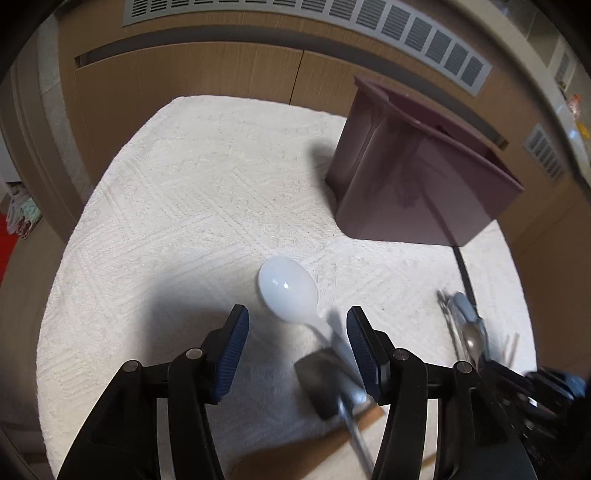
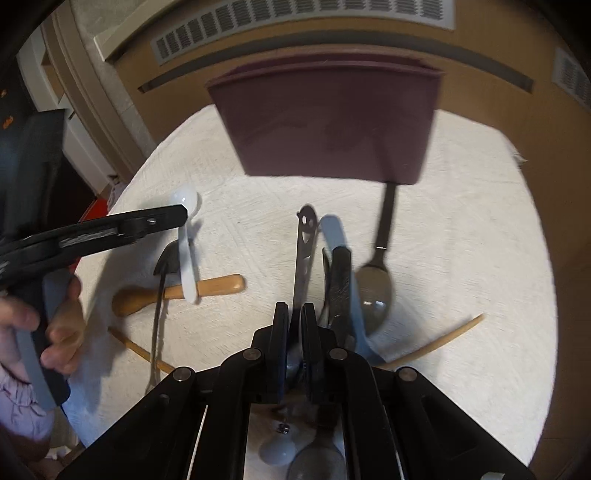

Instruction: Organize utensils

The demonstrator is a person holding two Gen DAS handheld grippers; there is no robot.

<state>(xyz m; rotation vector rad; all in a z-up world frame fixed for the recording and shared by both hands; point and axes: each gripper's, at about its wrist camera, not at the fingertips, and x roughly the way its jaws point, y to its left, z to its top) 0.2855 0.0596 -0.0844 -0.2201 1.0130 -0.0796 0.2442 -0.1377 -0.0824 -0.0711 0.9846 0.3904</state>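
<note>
A maroon utensil bin (image 1: pixel 410 177) stands at the back of a white towel (image 1: pixel 192 192); it also shows in the right wrist view (image 2: pixel 328 125). My left gripper (image 1: pixel 295 332) is open above a white plastic spoon (image 1: pixel 291 291), whose handle runs between the fingers. The white spoon also shows at the left of the right wrist view (image 2: pixel 186 240). My right gripper (image 2: pixel 294 321) is shut on a perforated metal utensil handle (image 2: pixel 306 251). A steel spoon with a black handle (image 2: pixel 376 280) lies to its right.
A wooden spoon (image 2: pixel 177 293), a black spatula (image 2: pixel 166 266), a bamboo stick (image 2: pixel 439 341) and a light blue utensil (image 2: pixel 338 236) lie on the towel. Several more spoons lie under my right gripper. Wooden cabinets and a vent grille (image 1: pixel 332 22) are behind.
</note>
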